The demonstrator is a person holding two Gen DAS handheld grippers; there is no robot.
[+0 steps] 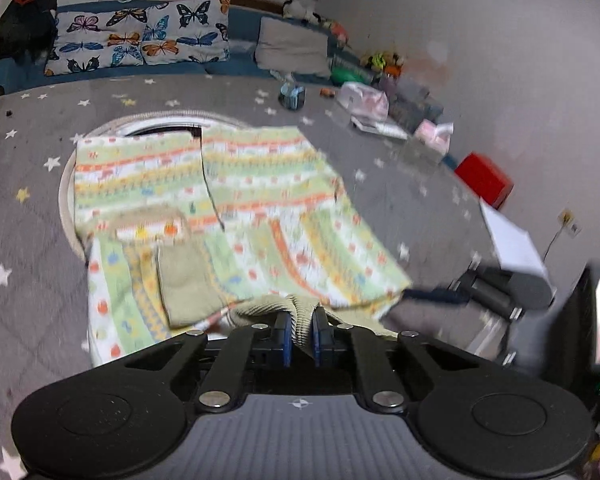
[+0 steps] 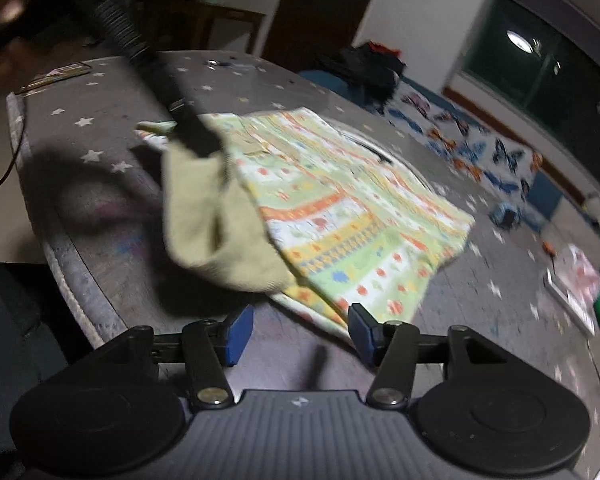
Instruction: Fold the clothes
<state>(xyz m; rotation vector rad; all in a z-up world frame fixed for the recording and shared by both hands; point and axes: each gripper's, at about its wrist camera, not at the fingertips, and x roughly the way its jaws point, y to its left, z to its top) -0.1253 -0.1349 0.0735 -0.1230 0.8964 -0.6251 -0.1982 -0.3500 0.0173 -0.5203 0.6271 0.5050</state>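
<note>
Left gripper [image 1: 300, 334]: blue pads close together, clamped on the ribbed olive-green cuff [image 1: 300, 312] of the pastel striped patterned garment [image 1: 236, 200]. Cuff fabric bunches between the pads; how deep the grip goes is hidden by the fingers.

Right gripper [image 2: 298, 330]: blue pads wide apart, nothing between them, hovering just at the near edge of the garment [image 2: 360, 216]; contact with the fabric can't be told through the blur.

The garment lies spread on the grey star-print mat [image 1: 28, 200], partly over a round white-rimmed object [image 1: 66, 184], mostly covered, so its identity is unclear. In the right view, the olive-green sleeve end [image 2: 216, 220] is lifted above the mat, held up by the left gripper's dark body [image 2: 188, 120], which blocks the grip point.

Far side: butterfly-print pillows [image 1: 140, 36] on a blue bench, and a grey cushion [image 1: 292, 46] to their right. Far right along the wall: a red box [image 1: 484, 180] and a clutter of small items, too blurred to identify. Both views are motion-blurred.
</note>
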